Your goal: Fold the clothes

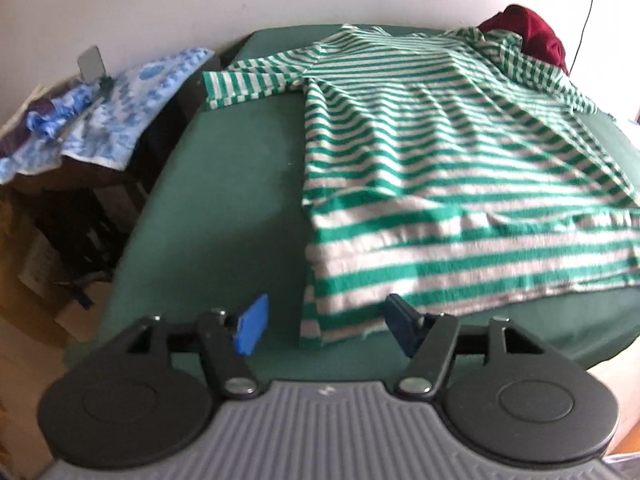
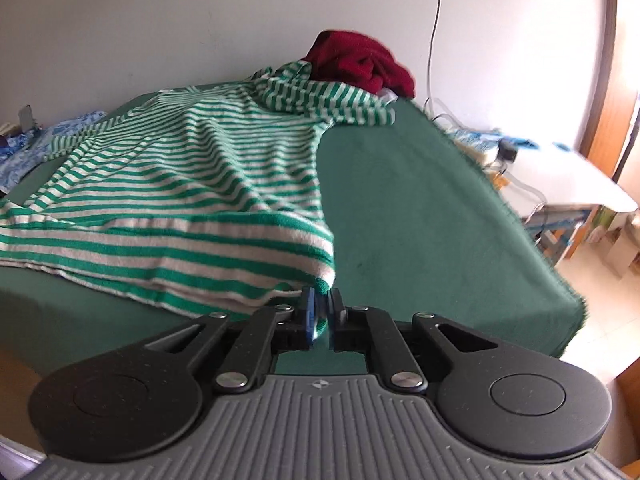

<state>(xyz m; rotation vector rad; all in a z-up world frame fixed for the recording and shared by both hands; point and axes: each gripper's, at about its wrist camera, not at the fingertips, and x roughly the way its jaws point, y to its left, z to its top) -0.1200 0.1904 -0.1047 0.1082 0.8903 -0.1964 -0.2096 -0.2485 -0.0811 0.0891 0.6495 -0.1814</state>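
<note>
Nearest in the right wrist view, the right gripper (image 2: pixel 320 308) has its fingers (image 2: pixel 307 312) clenched on the near right hem corner of the striped shirt (image 2: pixel 192 176), a sliver of green cloth showing between the pads. In the left wrist view, the left gripper (image 1: pixel 322 322) is released, its fingers (image 1: pixel 252 324) spread wide, with the shirt's near left hem corner lying just between and ahead of them, not pinched.

The shirt lies spread over the green-covered desk (image 1: pixel 224 184), hem towards the grippers, one short sleeve (image 1: pixel 244 86) flat out to the left. At the far end, its collar and other sleeve are rumpled against a dark red garment (image 2: pixel 360 60).

Risks, as I judge them: only one corner is held, so lifting now would drag the shirt askew and bunch the hem. The far right shoulder, tangled by the red garment, could snag or pull it along.

The left view shows the flat left sleeve and the blue patterned cloth (image 1: pixel 132 96) on furniture beside the desk. Only the right view shows the pinch itself, the desk's right edge, and a white table (image 2: pixel 568 176) beyond.
</note>
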